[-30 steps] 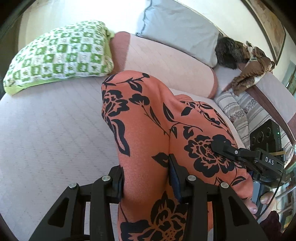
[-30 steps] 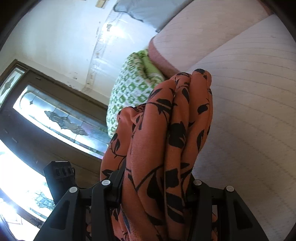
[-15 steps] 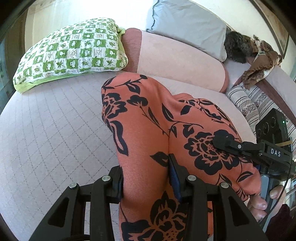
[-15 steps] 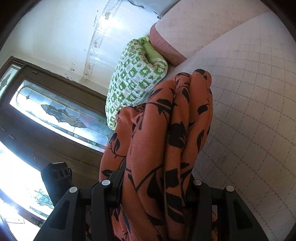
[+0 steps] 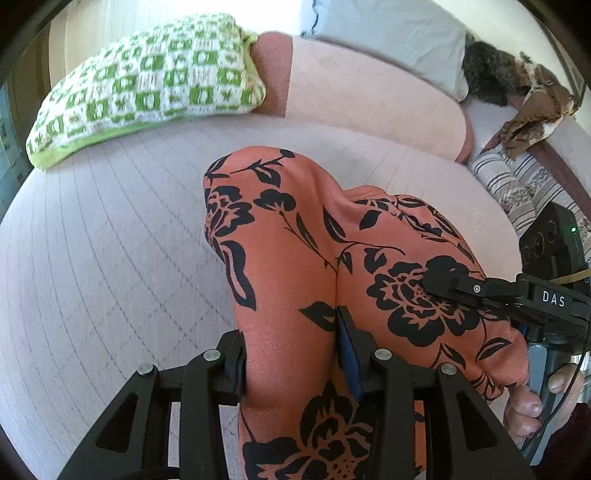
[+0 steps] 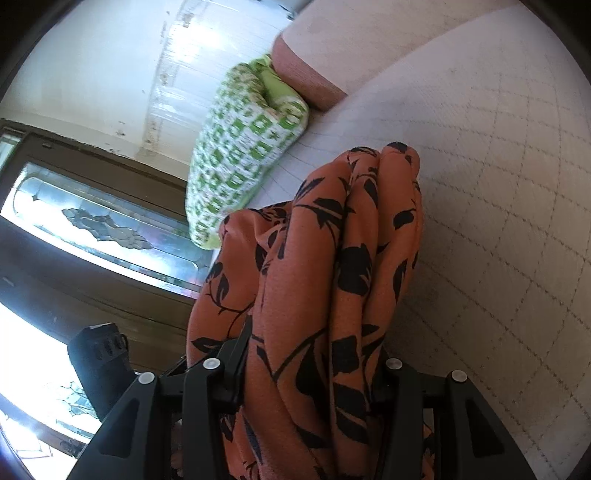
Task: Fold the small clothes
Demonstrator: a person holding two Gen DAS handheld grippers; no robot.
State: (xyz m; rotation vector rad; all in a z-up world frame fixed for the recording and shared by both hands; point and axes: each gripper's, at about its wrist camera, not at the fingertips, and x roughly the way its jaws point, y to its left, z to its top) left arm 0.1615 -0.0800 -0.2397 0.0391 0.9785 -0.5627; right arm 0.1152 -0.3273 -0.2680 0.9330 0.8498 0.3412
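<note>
An orange garment with black flowers (image 5: 295, 251) hangs bunched above the pale quilted mattress (image 5: 92, 258). My left gripper (image 5: 291, 354) is shut on a thick fold of it, both pads pressing the cloth. In the right wrist view the same garment (image 6: 332, 280) fills the jaws of my right gripper (image 6: 310, 365), which is shut on several gathered layers. The right gripper (image 5: 443, 275) also shows at the right of the left wrist view, clamped on the cloth, with a person's fingers (image 5: 524, 402) on its handle.
A green-and-white checked pillow (image 5: 147, 81) lies at the head of the bed beside a pink bolster (image 5: 369, 92) and a grey pillow (image 5: 388, 33). Striped bedding (image 5: 517, 177) and brown cloth (image 5: 535, 110) sit far right. A door with patterned glass (image 6: 92, 221) stands left.
Both grippers have sunk a little toward the mattress with the garment still clamped; the quilted surface looks nearer and the pillow has shifted in view. Neither grip has altered.
</note>
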